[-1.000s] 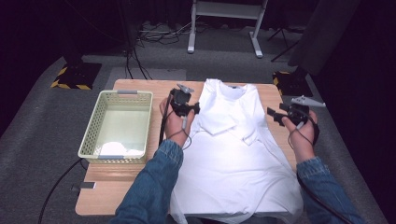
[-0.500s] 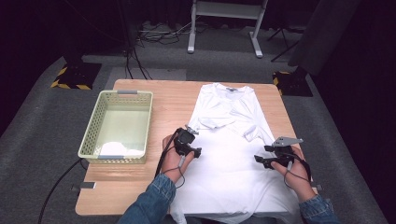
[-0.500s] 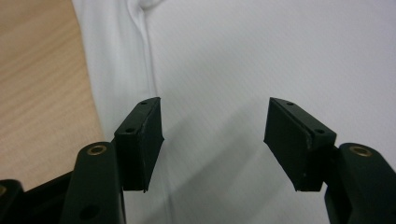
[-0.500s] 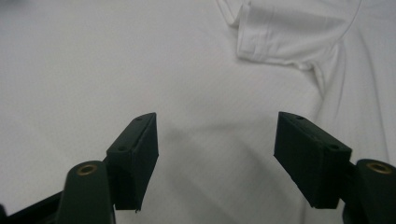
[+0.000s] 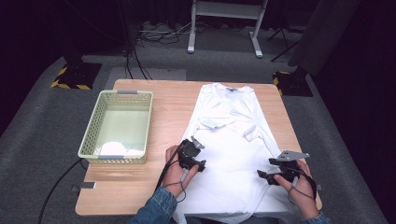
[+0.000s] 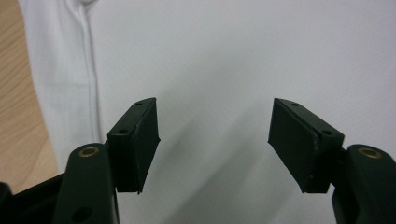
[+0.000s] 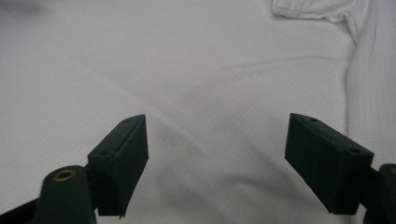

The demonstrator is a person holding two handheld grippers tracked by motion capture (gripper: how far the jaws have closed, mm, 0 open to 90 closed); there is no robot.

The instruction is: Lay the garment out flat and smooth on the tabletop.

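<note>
My left gripper and right gripper have both just been opening, jaws wide with nothing between, low over the white shirt, which lies flat on the table beside the basket.

Overhead light falls bright on the worktop while the floor around stays dim; the white shirt glares, nearly washed out. Both tool views are soft; faint shadows lie under the jaws.
</note>
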